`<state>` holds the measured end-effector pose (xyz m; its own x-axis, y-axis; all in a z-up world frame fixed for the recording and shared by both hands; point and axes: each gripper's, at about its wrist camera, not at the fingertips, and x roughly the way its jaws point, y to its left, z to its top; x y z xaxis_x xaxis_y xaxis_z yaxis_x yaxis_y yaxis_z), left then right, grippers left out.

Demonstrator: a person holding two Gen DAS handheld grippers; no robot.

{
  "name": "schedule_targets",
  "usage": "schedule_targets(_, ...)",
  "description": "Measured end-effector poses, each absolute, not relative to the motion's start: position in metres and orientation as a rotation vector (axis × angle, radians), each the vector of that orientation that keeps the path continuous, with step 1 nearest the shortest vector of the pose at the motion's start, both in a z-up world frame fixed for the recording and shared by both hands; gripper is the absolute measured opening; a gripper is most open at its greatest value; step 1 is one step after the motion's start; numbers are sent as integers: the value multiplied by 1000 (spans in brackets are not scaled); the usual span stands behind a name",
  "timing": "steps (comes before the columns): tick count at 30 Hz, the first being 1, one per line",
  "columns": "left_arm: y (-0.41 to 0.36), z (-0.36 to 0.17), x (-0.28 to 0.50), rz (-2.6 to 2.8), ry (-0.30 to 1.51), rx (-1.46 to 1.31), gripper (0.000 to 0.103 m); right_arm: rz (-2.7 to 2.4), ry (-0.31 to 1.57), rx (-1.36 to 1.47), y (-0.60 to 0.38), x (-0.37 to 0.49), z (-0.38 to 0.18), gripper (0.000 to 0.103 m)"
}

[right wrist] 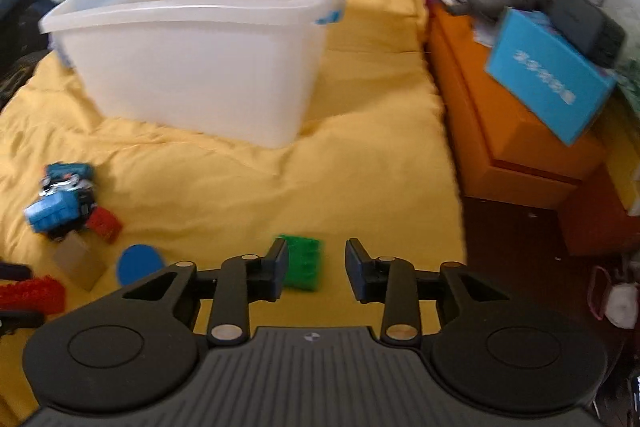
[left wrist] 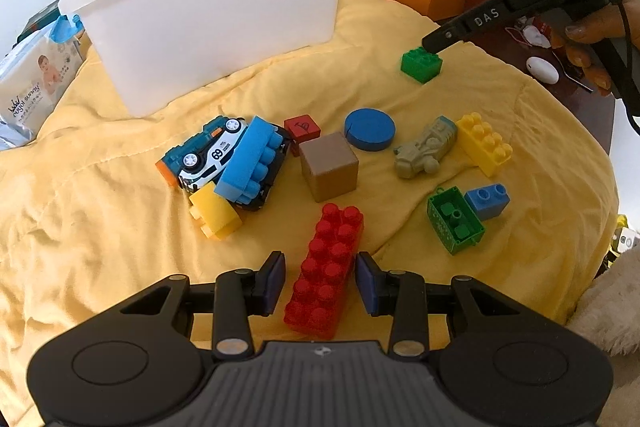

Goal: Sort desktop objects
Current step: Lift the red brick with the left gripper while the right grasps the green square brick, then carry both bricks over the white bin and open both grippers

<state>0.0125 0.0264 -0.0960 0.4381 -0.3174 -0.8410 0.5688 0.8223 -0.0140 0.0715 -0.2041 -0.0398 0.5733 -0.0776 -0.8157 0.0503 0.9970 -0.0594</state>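
My left gripper is open, its pads on either side of a long red brick lying on the yellow cloth. My right gripper is open around a small green brick, which touches or nearly touches the left pad; the right pad stands apart. That green brick and the right gripper's fingers show in the left wrist view. A white bin stands at the back; it also shows in the right wrist view.
On the cloth lie a toy car, light blue brick, yellow bricks, brown cube, blue disc, grey figure, green basket. Orange boxes stand at the right edge.
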Motion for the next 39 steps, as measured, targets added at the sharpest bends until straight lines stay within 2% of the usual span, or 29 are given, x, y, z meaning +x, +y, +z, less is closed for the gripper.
schedule_targets(2, 25, -97, 11, -565, 973, 289, 43, -62, 969, -13, -203, 75, -43, 40)
schedule_targets(3, 24, -98, 11, -568, 977, 289, 43, -64, 973, -12, -202, 78, -47, 46)
schedule_targets(5, 23, -101, 12, -565, 983, 296, 43, -100, 994, -48, -197, 85, -57, 48)
schedule_targets(6, 23, -102, 11, -565, 981, 301, 43, -106, 1005, -53, -195, 87, -60, 48)
schedule_targets(8, 22, -103, 13, -564, 976, 297, 41, -100, 1025, -37, -196, 90, -68, 33)
schedule_targets(11, 25, -101, 14, -575, 974, 272, 27, -87, 1029, -31, -194, 85, -69, 34)
schedule_targets(16, 29, -80, 15, -568, 933, 268, 27, -11, 1008, -60, -176, 72, -51, 34)
schedule_targets(21, 32, -35, 29, -535, 813, 273, 27, 49, 940, -95, -157, 69, -26, 34)
schedule_targets(31, 44, 66, 120, -369, 527, 241, 27, 93, 672, -211, -145, 127, 71, 34)
schedule_targets(35, 42, 74, 165, -345, 508, 202, 27, 94, 598, -215, -144, 164, 91, 34)
schedule_targets(39, 34, 58, 208, -308, 556, 209, 27, 93, 594, -172, -147, 198, 84, 34)
